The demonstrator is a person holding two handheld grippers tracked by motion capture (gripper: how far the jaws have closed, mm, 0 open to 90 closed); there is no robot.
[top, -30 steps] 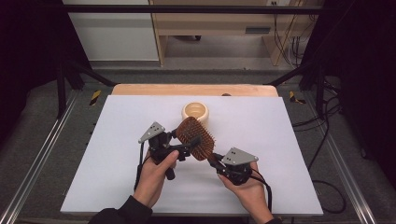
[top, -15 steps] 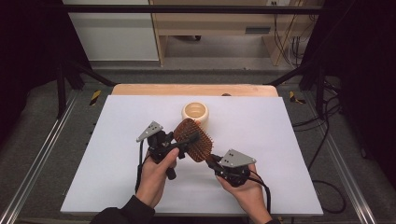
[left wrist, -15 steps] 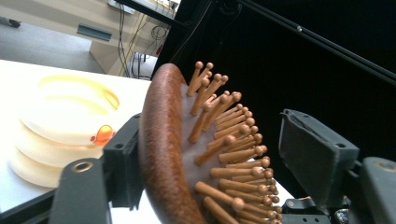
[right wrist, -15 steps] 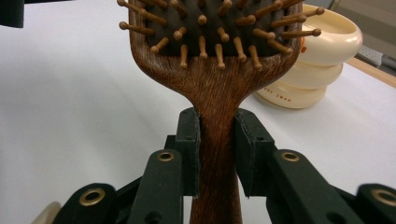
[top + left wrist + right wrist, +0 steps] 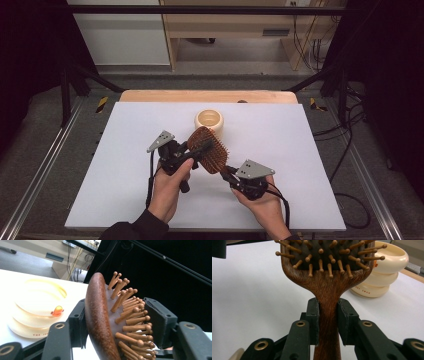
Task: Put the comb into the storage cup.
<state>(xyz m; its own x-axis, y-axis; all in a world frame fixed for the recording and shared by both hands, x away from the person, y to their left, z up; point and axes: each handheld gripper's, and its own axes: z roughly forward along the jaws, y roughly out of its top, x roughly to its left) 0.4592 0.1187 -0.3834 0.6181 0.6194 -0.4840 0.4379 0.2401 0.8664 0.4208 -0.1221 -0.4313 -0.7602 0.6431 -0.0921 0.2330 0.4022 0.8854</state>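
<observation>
A brown wooden hairbrush (image 5: pixel 207 149) with wooden pins is held above the white table between both hands. My left gripper (image 5: pixel 202 150) is shut on the brush head (image 5: pixel 100 322), one jaw on its back and one on the pins. My right gripper (image 5: pixel 225 172) is shut on the brush handle (image 5: pixel 328 322), with a jaw pressed to each side. A cream ribbed bowl (image 5: pixel 209 121) stands just behind the brush; it also sits to the left in the left gripper view (image 5: pixel 32 307) and at upper right in the right gripper view (image 5: pixel 384 272).
The white table top (image 5: pixel 300 150) spreads out on all sides, with a wooden strip (image 5: pixel 210 96) along its far edge. Metal rails (image 5: pixel 40 170) run down both sides. Cables (image 5: pixel 345 145) lie on the floor to the right.
Both hands have shifted slightly left and toward the near edge, carrying the brush with them. Both grips are unchanged.
</observation>
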